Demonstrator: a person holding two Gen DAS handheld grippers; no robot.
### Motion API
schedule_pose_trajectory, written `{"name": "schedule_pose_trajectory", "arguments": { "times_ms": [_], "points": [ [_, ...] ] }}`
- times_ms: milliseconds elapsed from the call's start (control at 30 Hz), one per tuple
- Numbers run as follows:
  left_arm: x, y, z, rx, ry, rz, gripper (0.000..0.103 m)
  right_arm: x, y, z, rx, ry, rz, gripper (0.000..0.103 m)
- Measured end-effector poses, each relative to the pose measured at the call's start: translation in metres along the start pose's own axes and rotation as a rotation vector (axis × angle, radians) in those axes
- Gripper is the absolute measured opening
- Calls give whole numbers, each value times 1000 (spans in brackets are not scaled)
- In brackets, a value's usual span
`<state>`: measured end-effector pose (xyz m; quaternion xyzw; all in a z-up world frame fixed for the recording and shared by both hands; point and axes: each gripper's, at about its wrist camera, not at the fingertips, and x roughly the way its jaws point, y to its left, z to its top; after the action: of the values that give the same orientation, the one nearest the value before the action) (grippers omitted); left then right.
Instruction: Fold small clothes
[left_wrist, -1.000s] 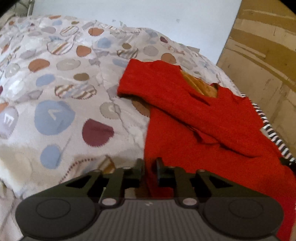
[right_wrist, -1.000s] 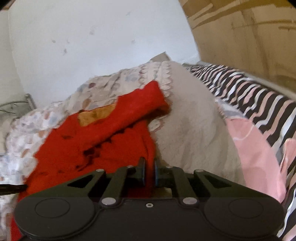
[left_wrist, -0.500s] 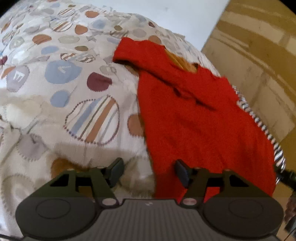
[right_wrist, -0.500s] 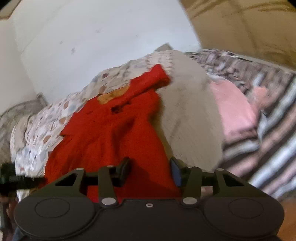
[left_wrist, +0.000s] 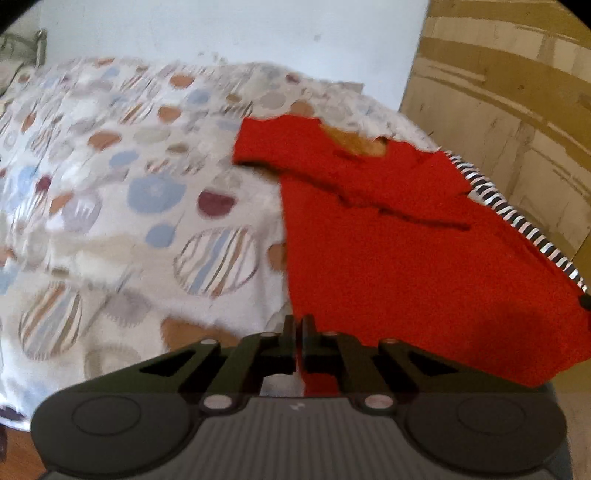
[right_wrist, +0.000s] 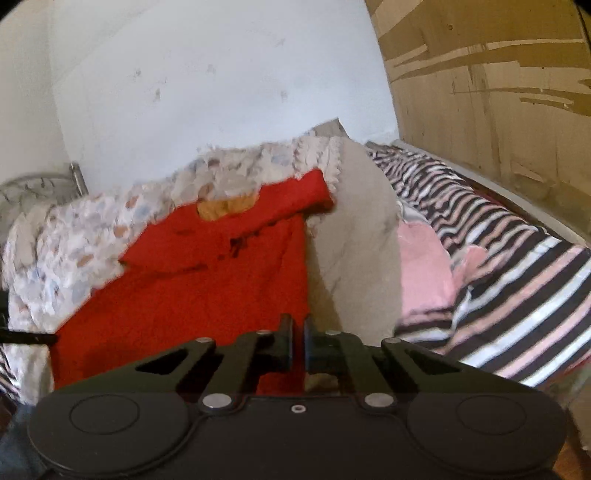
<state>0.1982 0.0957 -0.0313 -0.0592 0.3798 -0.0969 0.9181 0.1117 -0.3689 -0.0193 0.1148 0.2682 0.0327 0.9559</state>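
A small red garment (left_wrist: 406, 258) with an orange inner neck lies spread on the patterned bedspread (left_wrist: 129, 206), its sleeves folded across the chest. My left gripper (left_wrist: 298, 325) is shut on the garment's near left hem corner. In the right wrist view the red garment (right_wrist: 207, 277) lies ahead, and my right gripper (right_wrist: 298, 332) is shut on its near right hem corner, beside a beige cover (right_wrist: 354, 236).
A striped black, white and pink sheet (right_wrist: 498, 258) and a pink cloth (right_wrist: 424, 269) lie to the right. A wooden panel (right_wrist: 498, 92) lines the right side, a white wall (right_wrist: 221, 92) the back. A metal bed frame (right_wrist: 37, 188) stands far left.
Both grippers opened half a second ago near the garment's lower hem. Now both have shut on the hem corners.
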Motion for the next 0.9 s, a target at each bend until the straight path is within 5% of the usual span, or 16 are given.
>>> {"name": "schedule_pose_trajectory", "arguments": {
  "times_ms": [100,267,400,433,500,533,567,667,900],
  "points": [
    [16,10,-8,-21,49,68,0,12,-10,-17,44,46,-14,3],
    [12,27,-14,-105,84,41,0,20,-10,-27,78,59,-4,4],
    [5,26,-16,-108,58,43,3,17,-6,-29,40,58,-36,29],
    [4,23,-17,-112,55,52,13,16,-4,-30,13,56,-42,36],
    [2,17,-17,-106,43,73,49,12,3,-32,-57,47,-46,65],
    [3,13,-16,-97,29,90,81,8,8,-34,-99,37,-43,73],
    [2,7,-17,-86,4,111,96,6,14,-36,-137,28,-34,85],
    [-3,-11,-16,-14,-68,144,102,-2,37,-42,-289,11,8,102],
    [-3,-42,-18,73,-93,122,102,7,109,-87,-737,32,9,102]
  ]
}}
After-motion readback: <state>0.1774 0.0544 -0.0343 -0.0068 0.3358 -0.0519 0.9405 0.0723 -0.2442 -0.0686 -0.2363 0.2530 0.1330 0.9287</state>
